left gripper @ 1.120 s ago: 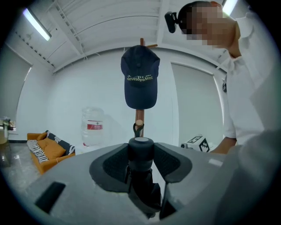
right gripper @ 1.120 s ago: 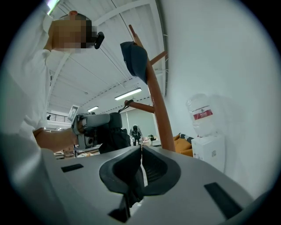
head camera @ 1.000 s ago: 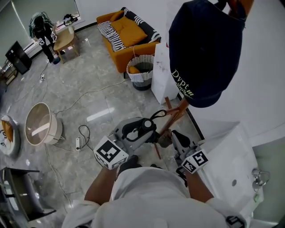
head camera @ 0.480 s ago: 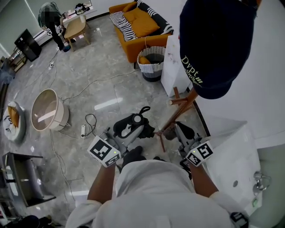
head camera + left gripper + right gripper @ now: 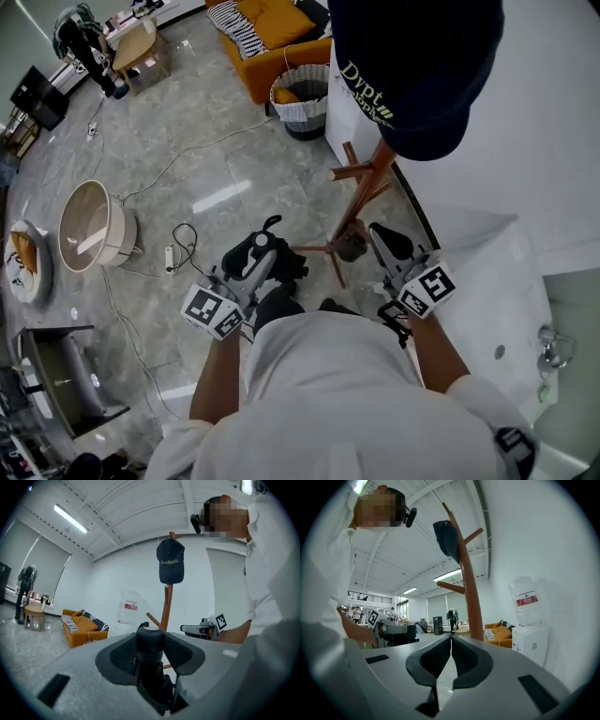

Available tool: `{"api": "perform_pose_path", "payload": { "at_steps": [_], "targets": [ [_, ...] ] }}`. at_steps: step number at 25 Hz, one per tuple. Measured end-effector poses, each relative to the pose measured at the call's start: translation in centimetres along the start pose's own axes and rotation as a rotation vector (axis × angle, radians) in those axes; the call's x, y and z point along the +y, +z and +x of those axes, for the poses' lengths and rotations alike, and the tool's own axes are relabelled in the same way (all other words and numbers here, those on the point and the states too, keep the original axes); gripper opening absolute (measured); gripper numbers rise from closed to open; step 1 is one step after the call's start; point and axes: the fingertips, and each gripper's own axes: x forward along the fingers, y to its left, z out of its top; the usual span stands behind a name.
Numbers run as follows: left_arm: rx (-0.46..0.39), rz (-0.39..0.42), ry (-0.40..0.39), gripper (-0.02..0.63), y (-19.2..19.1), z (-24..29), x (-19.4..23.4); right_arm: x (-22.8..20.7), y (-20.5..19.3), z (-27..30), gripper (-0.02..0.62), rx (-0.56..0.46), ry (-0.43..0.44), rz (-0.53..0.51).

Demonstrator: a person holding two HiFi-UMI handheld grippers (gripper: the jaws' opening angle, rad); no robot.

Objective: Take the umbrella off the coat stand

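A folded black umbrella [image 5: 251,257] [image 5: 150,663] lies between the jaws of my left gripper [image 5: 272,265] [image 5: 151,641], whose pads press on its sides. It hangs clear of the wooden coat stand [image 5: 359,192] [image 5: 167,603], down to the left of the stand's foot. A dark blue cap [image 5: 412,66] [image 5: 170,563] [image 5: 446,539] sits on top of the stand. My right gripper [image 5: 377,232] [image 5: 451,637] is shut on nothing, close beside the stand's pole [image 5: 469,592].
A white water dispenser [image 5: 340,111] and a wicker basket [image 5: 299,95] stand behind the coat stand, beyond them an orange sofa [image 5: 270,39]. A round drum-shaped thing [image 5: 89,228], a power strip [image 5: 171,254] and cables lie on the left floor. White wall at right.
My left gripper has sunk with the umbrella and drawn away from the coat stand, toward the lower left. The right gripper has stayed beside the pole.
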Motion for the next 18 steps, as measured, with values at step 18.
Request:
{"api": "perform_pose_path", "payload": {
  "at_steps": [18],
  "targets": [
    [0.038,-0.047,-0.087,0.187,-4.4,1.9,-2.4,-0.3,-2.6,-3.7,0.017,0.09,-0.043,0.036]
  ]
}}
